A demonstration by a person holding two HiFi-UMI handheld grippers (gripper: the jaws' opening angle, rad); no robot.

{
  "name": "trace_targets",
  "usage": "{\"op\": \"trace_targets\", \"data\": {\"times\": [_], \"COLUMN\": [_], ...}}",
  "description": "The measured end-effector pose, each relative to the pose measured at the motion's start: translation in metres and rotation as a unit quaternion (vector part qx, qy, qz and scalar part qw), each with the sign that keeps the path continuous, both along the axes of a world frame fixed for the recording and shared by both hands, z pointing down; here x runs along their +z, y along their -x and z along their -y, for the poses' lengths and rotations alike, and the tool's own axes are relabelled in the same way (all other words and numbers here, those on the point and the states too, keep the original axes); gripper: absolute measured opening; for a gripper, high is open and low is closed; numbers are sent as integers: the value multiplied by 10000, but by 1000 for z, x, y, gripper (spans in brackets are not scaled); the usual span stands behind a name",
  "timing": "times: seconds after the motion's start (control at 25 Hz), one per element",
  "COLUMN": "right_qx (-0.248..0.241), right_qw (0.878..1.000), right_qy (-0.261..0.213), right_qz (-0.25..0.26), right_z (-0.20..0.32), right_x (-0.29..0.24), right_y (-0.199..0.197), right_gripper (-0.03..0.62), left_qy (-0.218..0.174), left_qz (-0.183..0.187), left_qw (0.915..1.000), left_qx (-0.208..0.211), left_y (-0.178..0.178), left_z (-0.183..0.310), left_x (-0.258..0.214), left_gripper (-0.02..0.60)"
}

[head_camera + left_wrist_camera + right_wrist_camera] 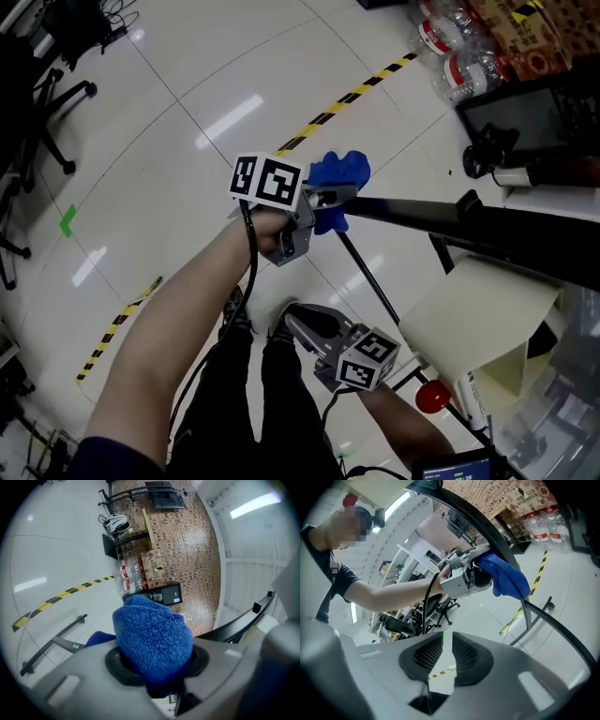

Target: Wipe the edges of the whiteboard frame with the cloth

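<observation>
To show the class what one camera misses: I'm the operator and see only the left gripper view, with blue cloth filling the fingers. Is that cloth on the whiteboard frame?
Observer: In the head view the blue cloth, pinched by the left gripper, appears to sit against the end of the black frame edge.
Operator: Where is the right gripper?
Observer: The right gripper is lower, over the person's legs, apart from the frame.
Operator: Is it holding anything?
Observer: No. Its own view shows the fingers a narrow gap apart, with nothing between them.
</observation>
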State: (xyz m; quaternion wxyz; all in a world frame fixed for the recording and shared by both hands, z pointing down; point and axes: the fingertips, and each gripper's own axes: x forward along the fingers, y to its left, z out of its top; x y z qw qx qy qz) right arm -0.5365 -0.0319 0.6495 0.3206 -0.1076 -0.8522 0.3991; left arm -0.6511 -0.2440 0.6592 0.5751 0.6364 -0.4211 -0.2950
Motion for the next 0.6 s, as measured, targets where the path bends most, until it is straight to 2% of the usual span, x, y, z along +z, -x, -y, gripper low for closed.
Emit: {"op": "trace_targets", "data": {"times": [0.36, 0.6], "right_qx": [-46, -347], "right_qw": [9996, 9982], "right_qy": [-116, -254], "right_qz": [256, 407], "right_z": [-20, -30], "right_x": [-28, -53], "right_y": [-3, -15], "right_gripper": [63, 58], "left_qy": [-162, -196], "left_qz": [207, 55], "left_qw": [9996, 9995], "left_qx": [106, -249], "left_y": [-5, 5], "left_z": [-6, -12], "left_x": [-40, -78], "left_gripper": [138, 138]}}
